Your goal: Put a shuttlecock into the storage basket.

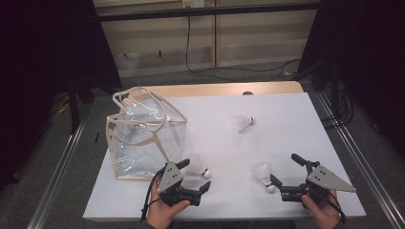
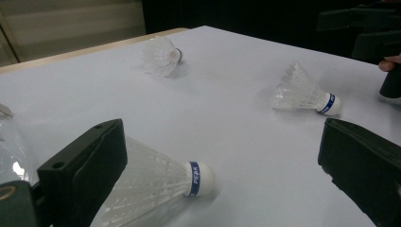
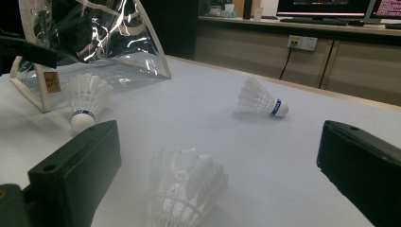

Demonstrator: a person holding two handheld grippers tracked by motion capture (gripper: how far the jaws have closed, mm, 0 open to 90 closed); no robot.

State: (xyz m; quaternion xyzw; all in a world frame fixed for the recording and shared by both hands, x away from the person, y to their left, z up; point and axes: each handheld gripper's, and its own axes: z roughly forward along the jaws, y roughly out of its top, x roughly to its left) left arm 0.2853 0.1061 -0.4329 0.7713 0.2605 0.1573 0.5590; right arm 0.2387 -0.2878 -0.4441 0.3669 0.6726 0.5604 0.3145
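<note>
Three white shuttlecocks lie on the white table (image 1: 286,129). The nearest left shuttlecock (image 1: 198,167) (image 2: 161,182) lies by the left jaw of my open left gripper (image 1: 196,175) (image 2: 227,161), cork pointing right. Another shuttlecock (image 1: 264,175) (image 3: 182,189) lies just in front of my open right gripper (image 1: 285,169) (image 3: 217,161), feathers toward that gripper's camera. The third shuttlecock (image 1: 242,122) (image 2: 161,56) (image 3: 257,99) rests farther back near the table's middle. A clear plastic tote bag (image 1: 143,133) (image 3: 94,42) with cream trim stands open at the left.
The table's wooden far edge (image 1: 224,88) borders a floor with cables. Metal rails (image 1: 358,162) run along both sides of the table. A person's hands hold both grippers at the near edge. Open tabletop lies at the right and back.
</note>
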